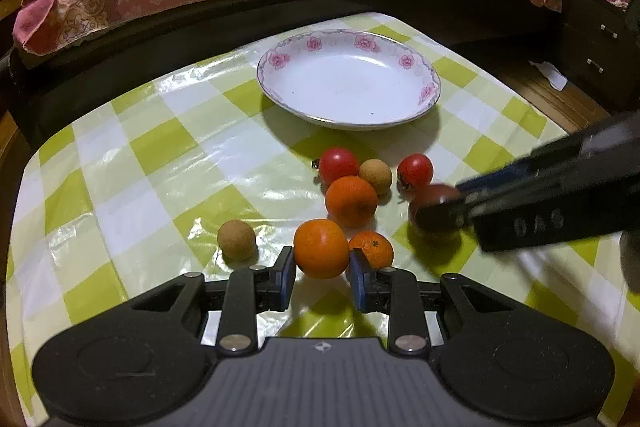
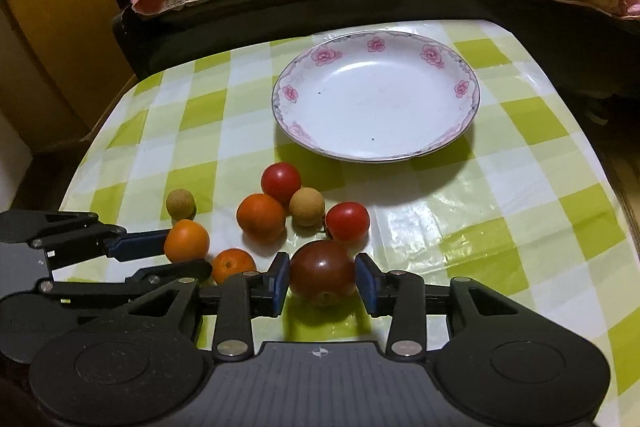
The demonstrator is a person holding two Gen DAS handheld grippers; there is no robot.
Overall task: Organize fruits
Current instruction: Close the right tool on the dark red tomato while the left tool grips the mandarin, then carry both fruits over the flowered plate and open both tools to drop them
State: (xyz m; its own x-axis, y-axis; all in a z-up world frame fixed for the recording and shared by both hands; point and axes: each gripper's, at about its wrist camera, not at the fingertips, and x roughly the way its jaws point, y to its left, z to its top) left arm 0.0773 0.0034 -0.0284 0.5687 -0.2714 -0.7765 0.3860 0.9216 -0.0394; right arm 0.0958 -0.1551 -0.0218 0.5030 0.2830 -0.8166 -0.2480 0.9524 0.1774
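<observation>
Blue pads of the left gripper (image 1: 322,273) are bracketing an orange (image 1: 321,248) near the table's near edge, seemingly touching its sides; a firm grip cannot be confirmed. Likewise the right gripper (image 2: 322,281) is straddling a dark tomato (image 2: 322,274), small gaps showing at both pads. Toward the far edge, the plate (image 2: 466,73) is lying bare. Both fruits are probably light, round and smooth; the tomato is likely soft, so gentle pressure across the widest girth seems advisable.

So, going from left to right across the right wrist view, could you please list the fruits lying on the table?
Tan longan → orange between the left gripper fingers → small mandarin → larger orange → dark tomato → red tomato. The rear tomato and second longan overlap these, so I leave them out.
</observation>
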